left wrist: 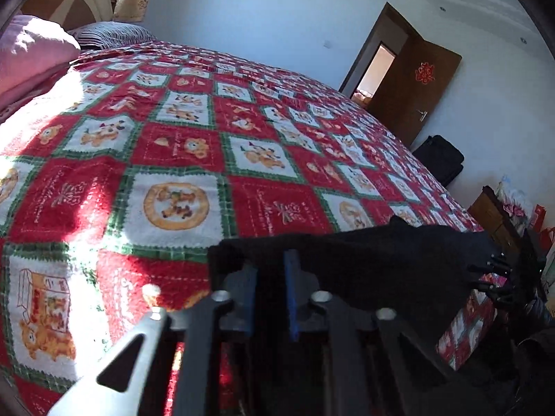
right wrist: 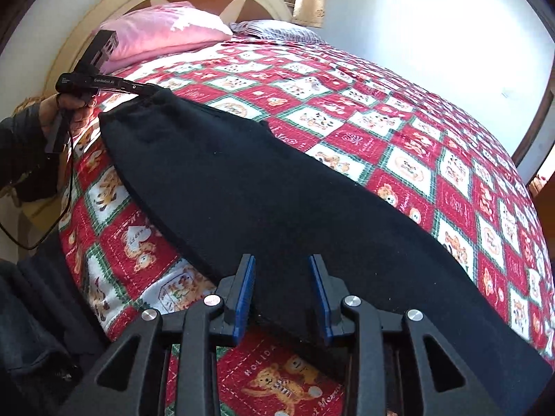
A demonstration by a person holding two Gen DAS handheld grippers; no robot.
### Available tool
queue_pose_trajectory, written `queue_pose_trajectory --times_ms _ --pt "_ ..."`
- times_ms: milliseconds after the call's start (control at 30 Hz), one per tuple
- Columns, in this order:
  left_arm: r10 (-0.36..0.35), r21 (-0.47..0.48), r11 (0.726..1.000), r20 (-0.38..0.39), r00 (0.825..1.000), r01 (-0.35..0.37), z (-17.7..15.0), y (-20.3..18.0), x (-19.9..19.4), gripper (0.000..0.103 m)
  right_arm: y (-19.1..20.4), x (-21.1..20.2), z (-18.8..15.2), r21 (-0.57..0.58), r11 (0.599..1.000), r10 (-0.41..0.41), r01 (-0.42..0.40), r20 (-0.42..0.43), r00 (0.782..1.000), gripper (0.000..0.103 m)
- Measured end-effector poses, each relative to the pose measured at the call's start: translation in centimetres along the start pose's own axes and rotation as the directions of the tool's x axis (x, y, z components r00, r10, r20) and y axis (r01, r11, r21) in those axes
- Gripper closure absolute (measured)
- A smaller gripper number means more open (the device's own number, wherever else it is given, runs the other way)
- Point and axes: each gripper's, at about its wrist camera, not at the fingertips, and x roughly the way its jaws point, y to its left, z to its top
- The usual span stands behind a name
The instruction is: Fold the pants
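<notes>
— bed (right wrist: 399, 131) is carrying the black pants (right wrist: 242, 187), which are lying along its near edge on the red checked blanket.
— and the grippers?
— left gripper (right wrist: 145, 88) is pinching one end; right gripper (right wrist: 282, 294) is holding its jaws spread around the other.

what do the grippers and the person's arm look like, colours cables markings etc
Both grippers are black, with angular linkage arms with triangular cut-outs, silver round pivot pins, and blue pads lining the fingers. Seen from the right wrist, the left gripper is a slim black bar with small white lettering and a black cable hanging below the handle. The person's sleeve is dark.
</notes>
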Motion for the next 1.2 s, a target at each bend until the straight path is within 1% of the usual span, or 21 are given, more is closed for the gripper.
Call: queue_pose_trajectory --times_ms 133,233,300,367,433,500,533,567,600,667,700,767,800,833,867,933,1000,1033,1067,1133,1200 --pt "0.044 0.0 0.999 0.092 0.995 -0.044 0.6 -0.4 -1.7 0.095 -0.9 0.1 -0.4 0.051 0.999 -0.005 0.004 0.015 1.0 0.069" --pt "0.115 0.034 0.992 0.082 0.99 -0.118 0.2 -0.3 -0.7 0.095 -1.7 0.3 -0.5 0.095 0.995 -0.016 0.014 0.019 1.0 0.069" --pt "0.117 0.035 0.992 0.068 0.991 -0.12 -0.4 0.2 0.2 0.093 -2.1 0.7 -0.7 0.119 0.993 -0.016 0.016 0.002 1.0 0.069" --pt "0.122 0.038 0.991 0.09 0.988 -0.126 -0.7 0.5 0.0 0.088 -2.2 1.1 -1.1 0.132 0.991 -0.02 0.024 -0.033 0.999 0.068" --pt "0.1 0.02 0.995 0.097 0.99 -0.102 -0.8 0.5 -0.5 0.086 -2.0 0.5 -1.8 0.133 0.991 -0.026 0.032 -0.04 0.999 0.068" --pt "0.138 0.021 0.99 0.098 0.986 -0.141 -0.9 0.1 -1.2 0.062 -2.2 -0.5 -2.6 0.156 0.988 -0.018 0.022 -0.027 0.999 0.068" --pt "0.16 0.031 0.986 0.114 0.98 -0.164 -1.0 -0.2 -1.8 0.055 -2.6 -1.2 -3.1 0.178 0.984 -0.024 0.028 -0.024 0.999 0.068" --pt "0.182 0.042 0.981 0.138 0.974 -0.19 -1.0 -0.7 -2.4 0.044 -3.3 -2.1 -3.8 0.213 0.976 -0.041 0.044 -0.02 0.999 0.068" --pt "0.202 0.054 0.976 0.159 0.966 -0.213 -1.0 -1.2 -3.1 0.038 -3.9 -2.9 -4.4 0.24 0.969 -0.054 0.056 -0.015 0.998 0.068" --pt "0.197 0.075 0.974 0.191 0.961 -0.215 -0.9 -2.3 -4.2 0.037 -5.6 -4.6 -6.0 0.313 0.945 -0.099 0.099 -0.017 0.995 0.066" --pt "0.201 0.079 0.972 0.202 0.958 -0.221 -0.8 -2.8 -4.5 0.034 -6.6 -5.4 -6.8 0.356 0.927 -0.115 0.115 -0.022 0.993 0.064" --pt "0.189 0.081 0.974 0.222 0.957 -0.211 -0.8 -3.8 -4.8 0.03 -8.9 -6.8 -8.7 0.475 0.875 -0.095 0.096 -0.026 0.995 0.063" --pt "0.173 0.085 0.977 0.227 0.958 -0.197 -0.9 -4.3 -4.8 0.03 -9.9 -7.3 -9.5 0.531 0.843 -0.081 0.083 -0.028 0.996 0.063" --pt "0.162 0.091 0.978 0.227 0.96 -0.187 -0.9 -5.0 -4.6 0.028 -11.2 -7.8 -10.6 0.597 0.798 -0.079 0.083 -0.033 0.996 0.063" --pt "0.15 0.097 0.98 0.221 0.964 -0.174 -1.0 -5.6 -4.2 0.025 -12.0 -8.2 -11.3 0.64 0.764 -0.082 0.082 -0.03 0.996 0.063" --pt "0.122 0.108 0.983 0.203 0.971 -0.146 -1.4 -6.5 -3.0 0.025 -13.6 -8.7 -12.6 0.724 0.687 -0.078 0.058 -0.006 0.997 0.063" --pt "0.103 0.116 0.986 0.162 0.981 -0.123 -2.0 -7.3 -1.3 0.025 -14.7 -8.7 -13.5 0.777 0.627 -0.09 0.058 -0.001 0.996 0.063" --pt "0.105 0.125 0.984 0.14 0.984 -0.123 -2.4 -7.7 -0.5 0.024 -15.1 -8.6 -13.8 0.797 0.601 -0.092 0.057 -0.002 0.996 0.063" --pt "0.13 0.141 0.979 0.128 0.983 -0.147 -2.9 -8.0 0.2 0.024 -15.4 -8.3 -14.0 0.816 0.576 -0.085 0.039 0.013 0.996 0.063" --pt "0.177 0.172 0.966 0.116 0.977 -0.196 -3.7 -8.2 1.3 0.024 -15.9 -8.1 -14.2 0.836 0.548 -0.087 0.029 0.022 0.996 0.063" --pt "0.191 0.183 0.96 0.133 0.972 -0.214 -4.1 -7.9 1.4 0.024 -16.3 -7.8 -14.3 0.859 0.51 -0.093 0.036 0.013 0.996 0.063"
